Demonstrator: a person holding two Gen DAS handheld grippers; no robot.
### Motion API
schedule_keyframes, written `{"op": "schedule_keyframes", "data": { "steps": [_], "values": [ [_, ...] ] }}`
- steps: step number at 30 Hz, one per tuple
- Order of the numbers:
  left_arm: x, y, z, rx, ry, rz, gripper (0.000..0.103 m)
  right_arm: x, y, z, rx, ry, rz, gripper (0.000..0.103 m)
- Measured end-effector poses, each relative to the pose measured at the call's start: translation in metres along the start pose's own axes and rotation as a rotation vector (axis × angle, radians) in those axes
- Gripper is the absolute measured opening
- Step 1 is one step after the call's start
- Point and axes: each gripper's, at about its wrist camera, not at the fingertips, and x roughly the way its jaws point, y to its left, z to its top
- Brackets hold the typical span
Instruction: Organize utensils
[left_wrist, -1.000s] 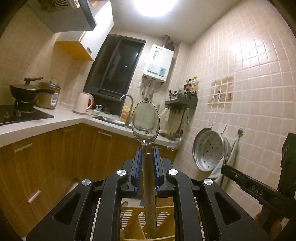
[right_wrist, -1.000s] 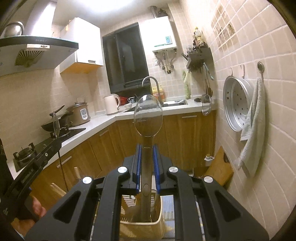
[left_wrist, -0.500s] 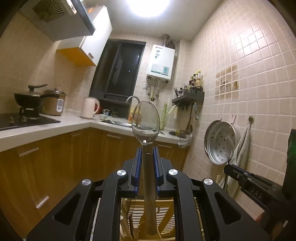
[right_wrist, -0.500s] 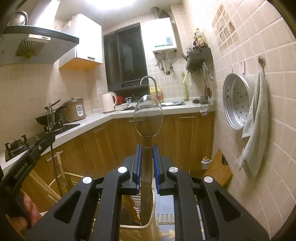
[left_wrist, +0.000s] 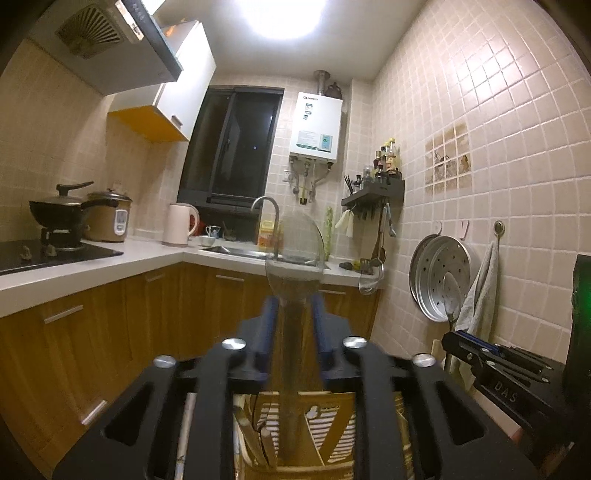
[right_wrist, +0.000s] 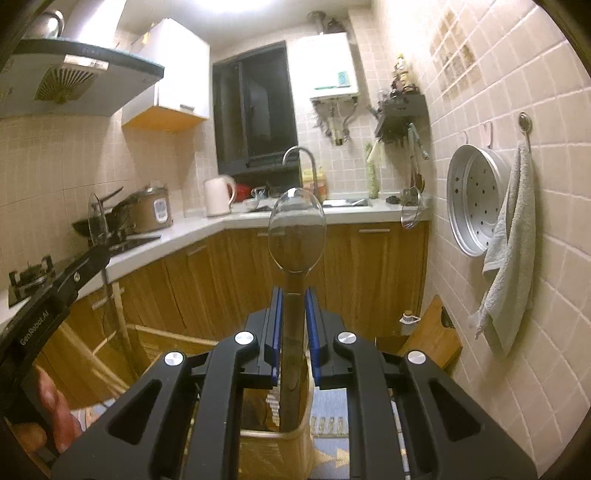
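Spoon (left_wrist: 295, 258) upright between opening left gripper (left_wrist: 293, 314) jaws — pads clear; second spoon (right_wrist: 296, 236) pinched by right gripper (right_wrist: 293, 306), frame centre.

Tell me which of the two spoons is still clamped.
The right gripper's spoon: the blue fingers press its handle. The left gripper is opening, with gaps either side of its spoon above the wooden holder.

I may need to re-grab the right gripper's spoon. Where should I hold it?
Grip the spoon on its straight handle just below the bowl, coming in level with one pad on each side. It stands upright, its lower end in the holder, and the round bowl offers no flat faces.
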Motion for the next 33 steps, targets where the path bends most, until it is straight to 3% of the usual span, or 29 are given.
{"op": "schedule_keyframes", "data": {
  "steps": [4,6,10,15,19,23,29,33],
  "values": [
    [-0.011,0.005,0.003,-0.018,-0.005,0.008,0.038,-0.005,0.001,-0.006,-0.012,0.021,0.002,0.014],
    [-0.018,0.008,0.006,-0.029,-0.006,0.006,0.038,-0.011,-0.001,-0.007,-0.004,0.033,0.018,0.018],
    [-0.034,0.015,0.013,-0.046,-0.011,0.007,0.046,-0.027,-0.002,-0.008,0.003,0.026,0.021,0.046],
    [-0.055,0.020,0.019,-0.068,0.007,-0.017,0.047,-0.052,0.001,-0.009,0.006,0.029,0.029,0.048],
    [-0.077,0.018,0.017,-0.066,0.016,-0.026,0.057,-0.075,0.007,-0.013,-0.001,0.035,0.031,0.048],
    [-0.097,0.015,0.008,-0.055,0.045,-0.019,0.057,-0.095,0.014,-0.026,-0.012,0.067,0.036,0.049],
    [-0.121,0.016,-0.022,-0.093,0.151,0.015,0.058,-0.127,0.020,-0.058,0.007,0.080,-0.008,0.053],
    [-0.129,0.004,-0.047,0.013,0.169,0.108,0.064,-0.136,0.025,-0.076,-0.008,0.059,-0.049,0.060]
  ]
}}
